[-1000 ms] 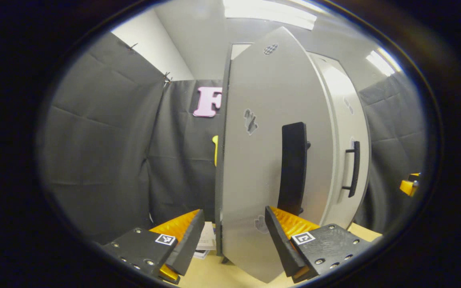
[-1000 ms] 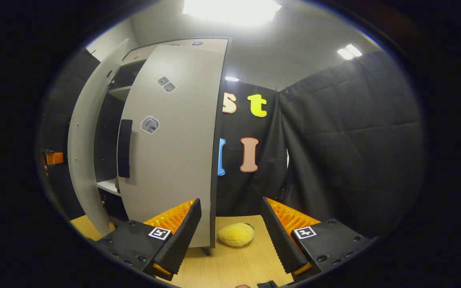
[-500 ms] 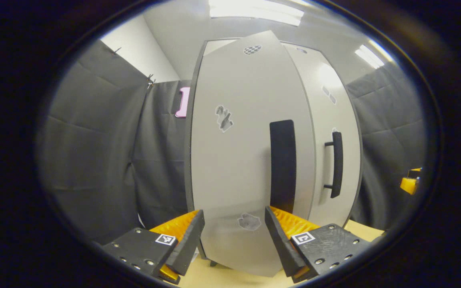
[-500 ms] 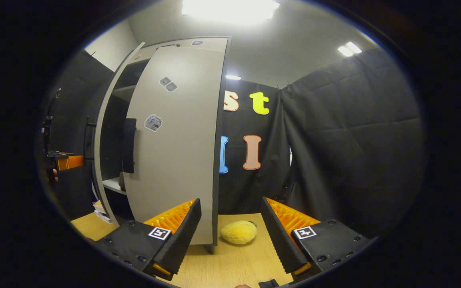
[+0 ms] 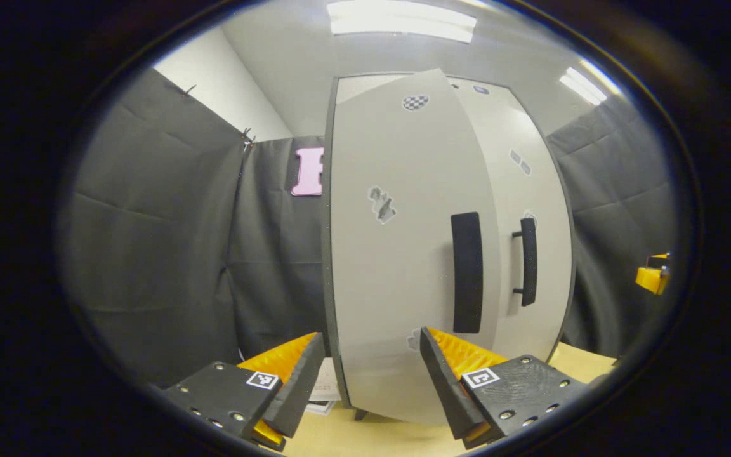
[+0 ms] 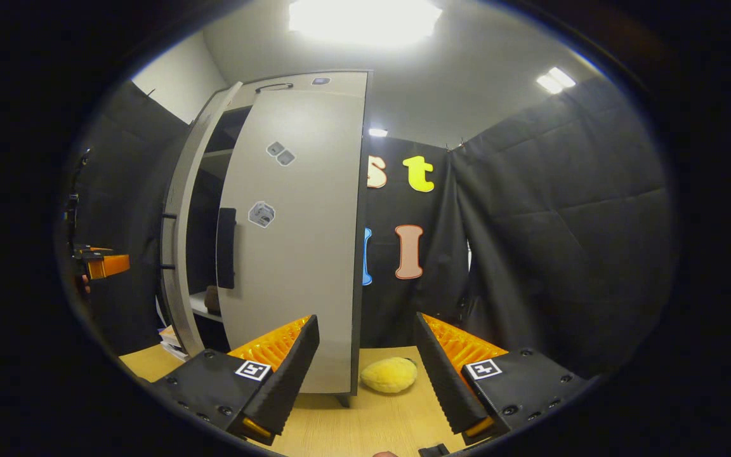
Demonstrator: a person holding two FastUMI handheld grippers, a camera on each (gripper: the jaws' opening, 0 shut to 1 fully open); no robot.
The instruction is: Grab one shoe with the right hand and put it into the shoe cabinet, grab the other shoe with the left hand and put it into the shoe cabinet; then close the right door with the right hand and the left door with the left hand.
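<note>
The grey shoe cabinet [image 5: 397,254] stands close in front of my left gripper [image 5: 370,355], which is open and empty, apart from the door. In the left gripper view the left door's black handle [image 5: 467,273] sits beside the right door's handle [image 5: 528,261]. In the right gripper view the right door [image 6: 296,254] faces me and the left door [image 6: 178,241] is still ajar. The dark gap shows a shelf [image 6: 204,309] with a small brownish shape [image 6: 212,298], perhaps a shoe. My right gripper [image 6: 365,333] is open and empty, apart from the right door.
A yellow plush thing [image 6: 389,374] lies on the wooden surface [image 6: 353,425] by the cabinet's right corner. Papers [image 5: 324,387] lie at the cabinet's foot. Black cloth walls close in on both sides. The far gripper's orange part [image 6: 102,263] shows at the left edge.
The left door has swung from wide open to nearly shut against the cabinet. My left gripper has drawn back a little from it. The right gripper's view has shifted slightly.
</note>
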